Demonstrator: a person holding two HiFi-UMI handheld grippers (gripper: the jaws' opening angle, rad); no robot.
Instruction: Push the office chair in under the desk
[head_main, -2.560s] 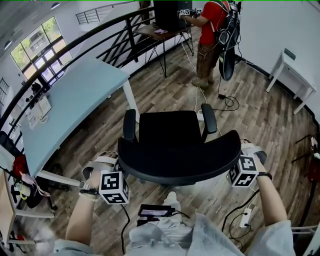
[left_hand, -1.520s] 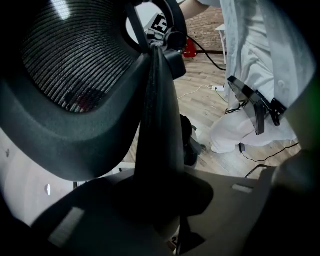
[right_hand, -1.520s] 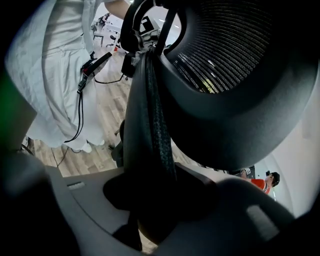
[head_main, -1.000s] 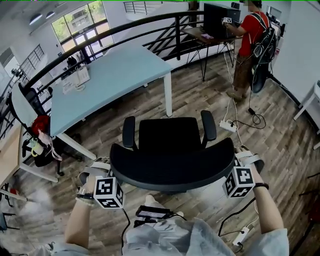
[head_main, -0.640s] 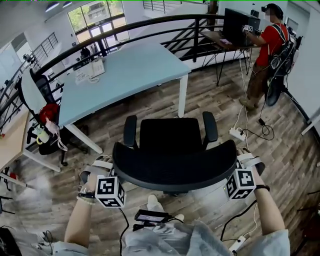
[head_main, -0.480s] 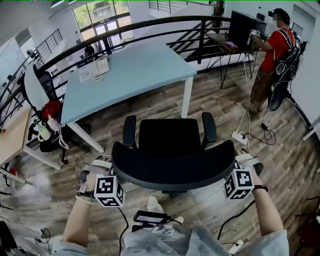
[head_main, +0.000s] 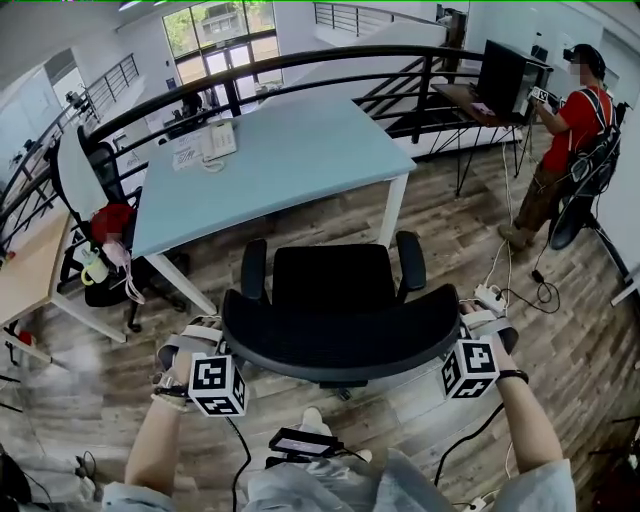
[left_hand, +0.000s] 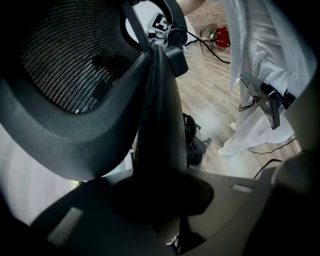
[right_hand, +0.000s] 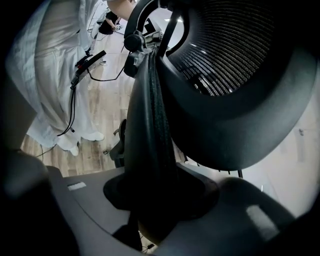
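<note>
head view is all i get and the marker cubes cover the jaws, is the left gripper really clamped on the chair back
Observer: Yes. In its own view the left gripper pinches the side edge of the backrest between its jaws.
Operator: and the right one
Observer: Same: the right gripper is closed on the opposite edge.
Operator: solid back or mesh
Observer: Mesh; light shows through the weave.
</note>
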